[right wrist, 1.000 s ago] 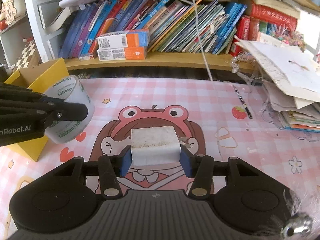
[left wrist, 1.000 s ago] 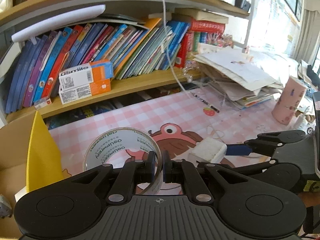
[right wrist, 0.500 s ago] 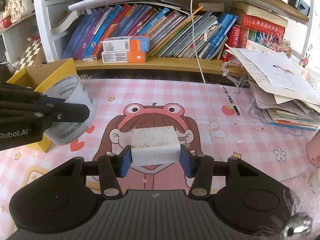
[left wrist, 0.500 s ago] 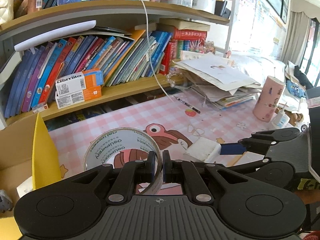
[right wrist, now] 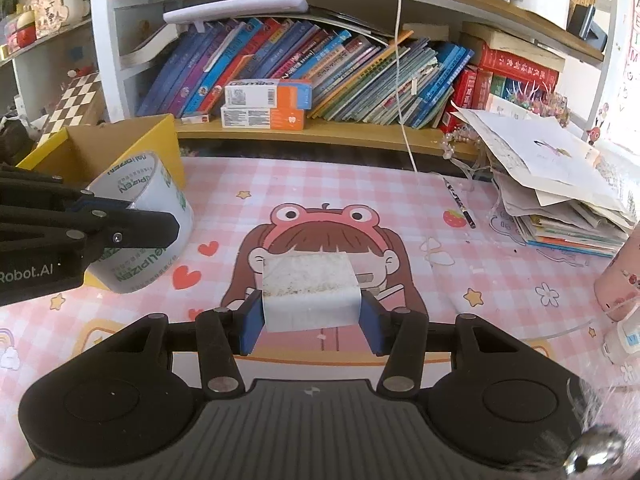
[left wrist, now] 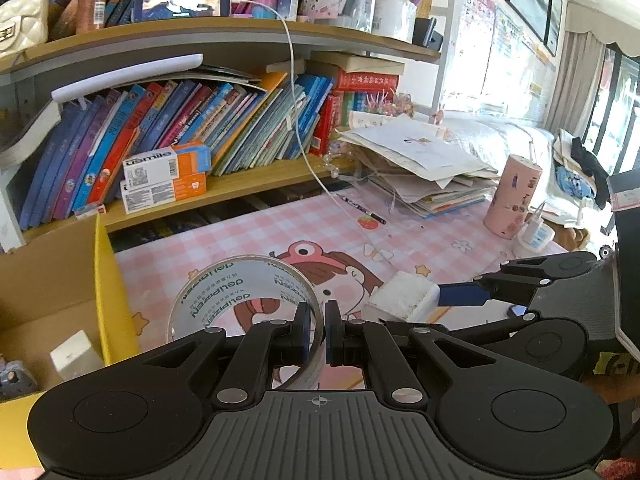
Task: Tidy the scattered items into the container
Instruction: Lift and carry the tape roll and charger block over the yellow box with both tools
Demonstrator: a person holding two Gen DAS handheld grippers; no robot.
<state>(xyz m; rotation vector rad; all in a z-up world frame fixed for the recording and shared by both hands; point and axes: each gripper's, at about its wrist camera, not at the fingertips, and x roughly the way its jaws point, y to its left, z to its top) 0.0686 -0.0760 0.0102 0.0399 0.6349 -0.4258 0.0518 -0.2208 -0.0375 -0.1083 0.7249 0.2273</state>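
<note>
Left wrist: tape roll (left wrist: 244, 300) partly hidden.

- We see a pink-and-white checked mat (right wrist: 400, 200) on the bench, printed with a brown-haired cartoon girl in a pink frog hat.
- We see a clear tape roll (left wrist: 244, 300) with green lettering.
- We see a white block (right wrist: 310, 294), speckled brown on top.
- We see blue pads on black fingers (right wrist: 252, 320).
- We see a yellow box (right wrist: 120, 140), brown inside.

Pink checked desk mat (right wrist: 280, 184), pencil (right wrist: 459, 202), paper stack (right wrist: 560, 184), yellow cardboard box (right wrist: 120, 140)
</note>
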